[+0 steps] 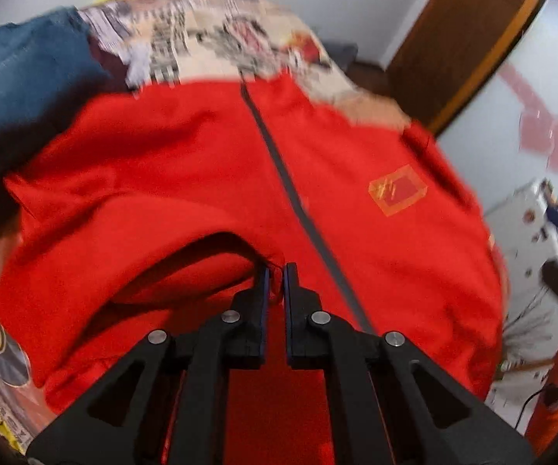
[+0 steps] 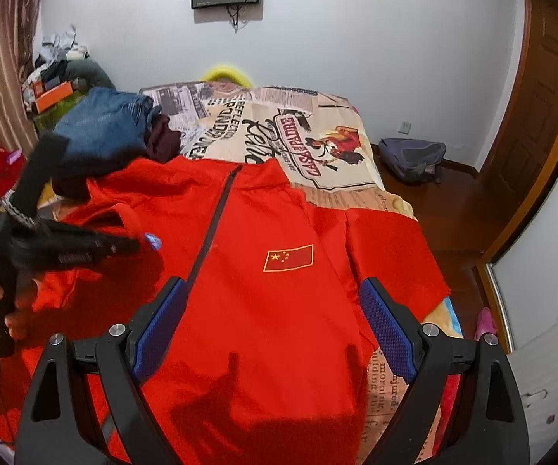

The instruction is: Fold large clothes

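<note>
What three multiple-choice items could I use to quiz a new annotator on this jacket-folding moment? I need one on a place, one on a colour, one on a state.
1. Where does the flag patch sit on the red jacket?
A. On the collar
B. On the chest, to the right of the zipper in the right wrist view
C. On a cuff

2. What colour is the folded garment at the far left of the bed?
A. Blue
B. White
C. Green

3. How do the two grippers stand?
A. Both open
B. Left gripper open, right shut
C. Left gripper shut on red cloth, right gripper open

Answers:
1 B, the patch lies right of the dark zipper.
2 A, it reads as blue denim.
3 C, the left jaws pinch a fold of cloth, while the right jaws stand wide apart above the jacket.
</note>
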`<move>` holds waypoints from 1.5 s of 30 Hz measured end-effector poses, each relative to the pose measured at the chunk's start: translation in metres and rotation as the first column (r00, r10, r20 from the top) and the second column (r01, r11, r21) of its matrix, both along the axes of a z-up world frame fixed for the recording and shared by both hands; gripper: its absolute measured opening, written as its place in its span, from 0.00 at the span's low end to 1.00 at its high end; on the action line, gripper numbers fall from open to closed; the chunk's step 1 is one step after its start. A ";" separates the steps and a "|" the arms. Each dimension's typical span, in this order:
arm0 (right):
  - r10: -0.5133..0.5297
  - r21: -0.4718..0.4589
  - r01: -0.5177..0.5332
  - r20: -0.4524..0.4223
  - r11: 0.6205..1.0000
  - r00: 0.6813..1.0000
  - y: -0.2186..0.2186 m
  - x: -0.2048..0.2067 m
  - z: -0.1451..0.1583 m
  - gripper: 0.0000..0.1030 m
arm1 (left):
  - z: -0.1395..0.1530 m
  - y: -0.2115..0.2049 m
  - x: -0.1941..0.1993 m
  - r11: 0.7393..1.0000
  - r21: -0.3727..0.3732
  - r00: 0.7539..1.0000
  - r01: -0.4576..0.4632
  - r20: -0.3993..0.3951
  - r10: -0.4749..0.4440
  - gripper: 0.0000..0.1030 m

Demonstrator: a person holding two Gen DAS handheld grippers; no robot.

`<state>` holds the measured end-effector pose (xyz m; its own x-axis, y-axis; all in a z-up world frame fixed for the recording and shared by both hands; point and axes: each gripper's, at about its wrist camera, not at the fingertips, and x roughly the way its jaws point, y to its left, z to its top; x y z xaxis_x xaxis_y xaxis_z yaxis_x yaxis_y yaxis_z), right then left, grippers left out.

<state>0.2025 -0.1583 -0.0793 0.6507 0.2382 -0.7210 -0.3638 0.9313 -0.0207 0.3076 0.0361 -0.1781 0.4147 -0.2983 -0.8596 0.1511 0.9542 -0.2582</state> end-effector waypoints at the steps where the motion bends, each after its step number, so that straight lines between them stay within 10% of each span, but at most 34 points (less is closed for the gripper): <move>1: 0.006 -0.002 -0.006 -0.004 1.000 1.000 0.001 0.000 -0.001 0.86 | -0.003 -0.002 -0.002 1.000 0.006 1.000 0.010 -0.018 -0.010 0.04; 11: 0.060 -0.026 -0.060 0.021 0.998 0.998 0.022 0.002 0.008 0.86 | 0.051 0.033 -0.036 0.997 0.070 0.989 -0.043 0.146 0.032 0.49; 19: 0.178 -0.067 -0.174 0.067 0.983 0.982 0.072 0.008 0.024 0.86 | 0.095 0.128 -0.070 0.962 0.079 0.918 -0.262 0.326 0.224 0.70; 27: 0.250 -0.098 -0.244 0.055 0.965 0.967 0.115 0.011 0.011 0.86 | 0.030 0.225 -0.078 0.888 0.043 0.881 -0.457 0.158 0.446 0.71; 39: 0.231 -0.132 -0.228 0.004 0.965 0.973 0.119 0.019 -0.007 0.86 | -0.092 0.248 -0.081 0.796 -0.336 0.863 -0.504 -0.242 0.444 0.70; 45: 0.200 -0.152 -0.197 0.005 0.969 0.980 0.110 0.022 -0.011 0.86 | -0.098 0.243 -0.062 0.776 -0.343 0.848 -0.529 -0.236 0.474 0.18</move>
<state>0.2243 -0.0485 -0.0901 0.6159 0.2545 -0.7456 -0.5393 0.8261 -0.1636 0.2454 0.2796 -0.2763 0.4917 -0.3923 -0.7774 -0.3823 0.7049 -0.5975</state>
